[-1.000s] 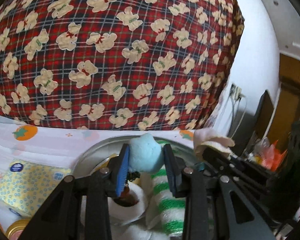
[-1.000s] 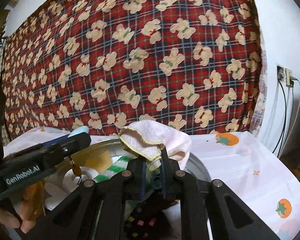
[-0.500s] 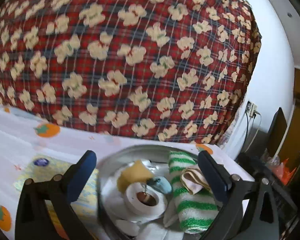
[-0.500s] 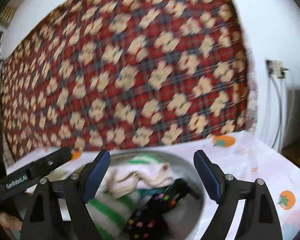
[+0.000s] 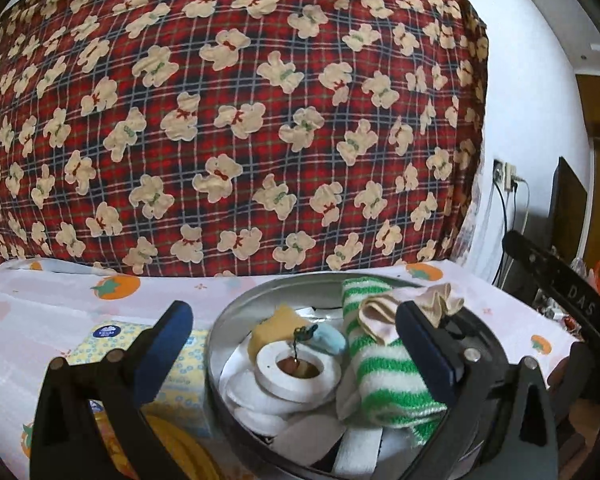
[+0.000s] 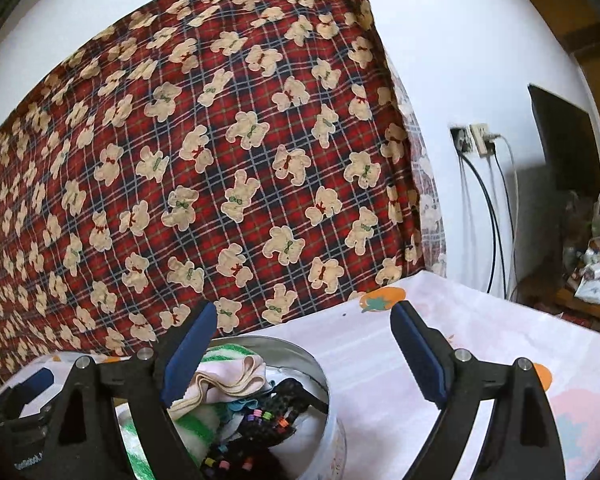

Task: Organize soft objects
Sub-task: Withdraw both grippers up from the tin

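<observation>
A round metal tin [image 5: 236,308] on the table holds soft things: a green-and-white striped towel [image 5: 384,372], a folded pink cloth [image 5: 376,314], a small blue plush keychain [image 5: 330,338], a white tape roll [image 5: 300,372] and a yellow sponge [image 5: 276,320]. My left gripper [image 5: 296,336] is open and empty above the tin. In the right wrist view the tin [image 6: 324,376] is at lower left with the pink cloth [image 6: 228,378], the striped towel [image 6: 196,428] and a black dotted item [image 6: 260,420]. My right gripper [image 6: 300,348] is open and empty, to the tin's right.
A yellow-and-blue tissue pack [image 5: 108,340] lies left of the tin. A red plaid bear-print cloth [image 5: 240,120] covers a bulky thing behind the table. Wall sockets with cables [image 6: 476,144] and a dark screen [image 6: 564,140] are at the right. The tablecloth [image 6: 480,344] has fruit prints.
Both grippers have opened and pulled back. The left let the blue plush drop into the tin. The right let the pink cloth drop onto the striped towel.
</observation>
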Motion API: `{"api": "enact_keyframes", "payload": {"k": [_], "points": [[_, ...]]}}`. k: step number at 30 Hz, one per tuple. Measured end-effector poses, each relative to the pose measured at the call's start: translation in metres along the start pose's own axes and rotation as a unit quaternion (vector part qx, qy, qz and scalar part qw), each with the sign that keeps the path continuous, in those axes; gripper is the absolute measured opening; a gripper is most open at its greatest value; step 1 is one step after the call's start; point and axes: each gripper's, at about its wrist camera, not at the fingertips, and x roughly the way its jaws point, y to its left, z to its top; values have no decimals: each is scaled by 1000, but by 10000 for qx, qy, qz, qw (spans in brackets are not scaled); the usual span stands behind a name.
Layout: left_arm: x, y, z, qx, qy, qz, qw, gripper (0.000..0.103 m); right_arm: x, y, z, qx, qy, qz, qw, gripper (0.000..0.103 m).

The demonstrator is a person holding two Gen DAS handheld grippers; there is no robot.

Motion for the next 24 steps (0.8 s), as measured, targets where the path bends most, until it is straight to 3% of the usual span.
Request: {"api": "enact_keyframes", "payload": {"k": [10, 17, 21, 24], "points": [[0, -6, -5, 229, 13, 133, 9996, 103, -1, 26, -13, -598, 49, -17, 9982, 90], [-2, -3, -5, 143, 36, 152, 9998, 103, -5, 33, -16, -669, 92, -21, 9977, 90], [-3, -2, -5, 144, 27, 166, 9998, 103, -12, 38, -17, -742, -42, -47, 9972, 90], [-7, 0, -6, 110, 10, 185, 9998, 103, -22, 39, -16, -771, -271, -119, 9966, 97]]}}
